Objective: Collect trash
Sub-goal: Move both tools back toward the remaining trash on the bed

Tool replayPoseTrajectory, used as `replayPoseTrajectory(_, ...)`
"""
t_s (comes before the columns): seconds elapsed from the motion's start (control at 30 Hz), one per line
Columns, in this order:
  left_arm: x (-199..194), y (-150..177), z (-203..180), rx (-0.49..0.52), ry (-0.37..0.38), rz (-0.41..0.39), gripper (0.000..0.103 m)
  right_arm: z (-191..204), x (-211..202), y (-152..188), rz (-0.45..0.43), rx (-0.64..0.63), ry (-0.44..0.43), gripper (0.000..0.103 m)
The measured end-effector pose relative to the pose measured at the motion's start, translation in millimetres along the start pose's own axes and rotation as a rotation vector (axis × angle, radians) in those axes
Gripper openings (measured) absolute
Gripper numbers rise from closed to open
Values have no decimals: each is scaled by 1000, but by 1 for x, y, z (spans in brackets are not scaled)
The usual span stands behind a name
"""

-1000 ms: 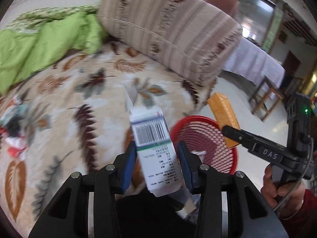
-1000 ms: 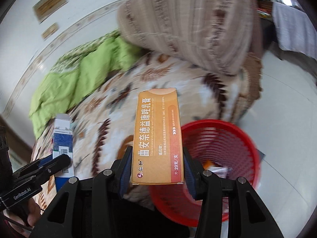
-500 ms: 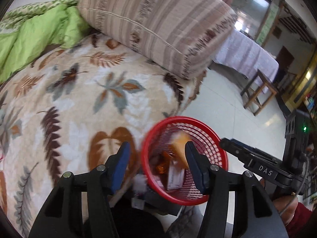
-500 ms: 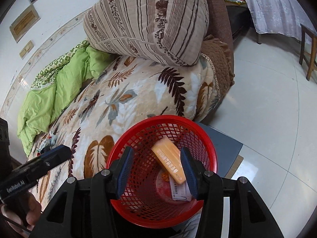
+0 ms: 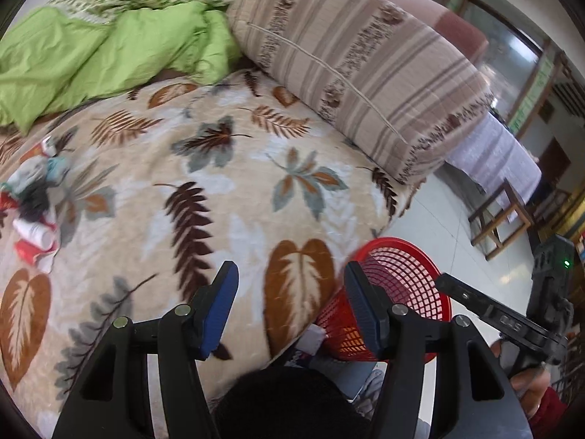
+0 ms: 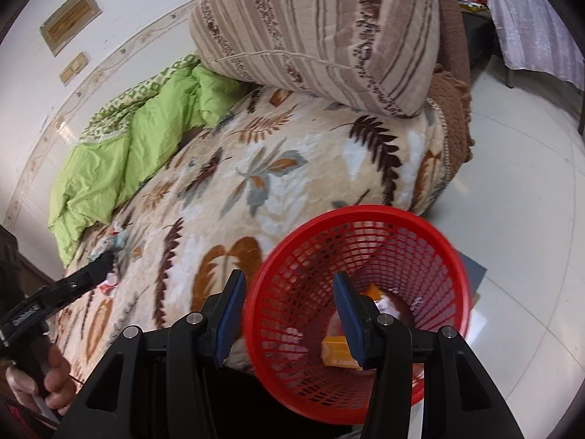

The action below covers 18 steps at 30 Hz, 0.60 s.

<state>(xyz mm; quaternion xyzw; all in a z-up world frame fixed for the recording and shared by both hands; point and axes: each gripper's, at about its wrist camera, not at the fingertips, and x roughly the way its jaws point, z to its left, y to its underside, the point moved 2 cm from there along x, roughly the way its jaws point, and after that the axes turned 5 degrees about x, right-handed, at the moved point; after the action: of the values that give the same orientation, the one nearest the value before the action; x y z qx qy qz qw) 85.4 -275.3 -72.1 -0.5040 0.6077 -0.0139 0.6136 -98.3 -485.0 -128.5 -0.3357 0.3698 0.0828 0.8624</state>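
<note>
Mostly bed (image 5: 226,197), spread with a leaf-print blanket (image 6: 278,190), filling both views. At the head, a big striped pillow (image 5: 358,62) lying on the blanket, with a rumpled green quilt (image 5: 95,47) beside it toward the wall. Past the foot, pale tiled floor (image 6: 519,190).

Next in size, a red mesh basket (image 6: 358,314) standing on the floor just beside the bed's edge, rim tipped toward the right wrist camera. Inside it, an orange box (image 6: 338,355) lying near the bottom, plus some pale scraps of paper or wrapper, too blurred to name.

Then the tools. Left hand-held gripper (image 5: 289,307) pointed over the blanket, blue pads spread wide with nothing between them. Right hand-held gripper (image 6: 289,314) poised above the near rim of the basket, likewise spread and carrying nothing; seen from the left wrist camera as a dark arm reaching in from the right (image 5: 486,311).

Smallest, a loose pile of litter (image 5: 33,208) well apart from the basket, on the blanket below the quilt: red-and-white wrappers, something crumpled and pale blue, a dark tangle. Same pile visible from the right side just past the tip of the left tool (image 6: 113,248).

Judged from this: partly done. Some trash already in the basket, both tools free, and that pile not yet gathered. Likely several more trips across the bed, since soft crumpled bits tend to come up one or two per pinch.
</note>
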Motion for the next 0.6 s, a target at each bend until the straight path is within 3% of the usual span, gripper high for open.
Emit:
replayPoseTrajectory(0.23,-12,0,16,-25,0,-27,59,37,-4,33,111,-74,-177,52)
replayPoseTrajectory(0.37,-18,2,28,-52,-4,-33,59,42,0,44,131,-92,-190,52)
replayPoseTrajectory(0.6,-33,14,55,-82,-39,-44,59,57,4,27,106,-125,-193,52)
